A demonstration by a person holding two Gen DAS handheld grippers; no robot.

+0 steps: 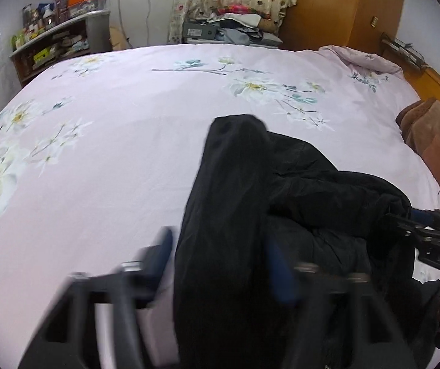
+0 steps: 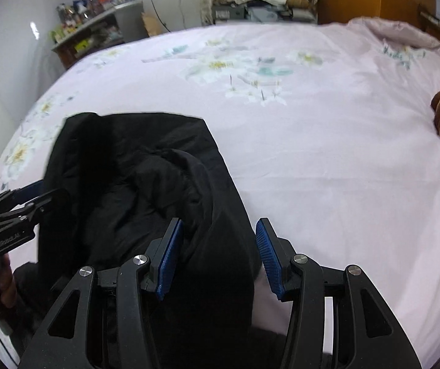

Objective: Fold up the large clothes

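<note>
A large black garment (image 1: 250,203) lies bunched on the pink floral bedspread (image 1: 112,169), near the bed's front edge. My left gripper (image 1: 220,264) is open, its blue pads either side of a black fold that runs between them. My right gripper (image 2: 220,255) is also open, with a fold of the same garment (image 2: 146,184) passing between its blue pads. In the left wrist view the right gripper (image 1: 429,233) shows at the garment's right side. In the right wrist view the left gripper (image 2: 35,200) shows at its left side.
A brown blanket (image 1: 432,135) lies at the bed's right edge by the wooden headboard (image 1: 435,80). A cluttered shelf (image 1: 50,43) stands beyond the far left corner. A wardrobe (image 1: 337,6) and piled clothes (image 1: 235,24) stand behind the bed.
</note>
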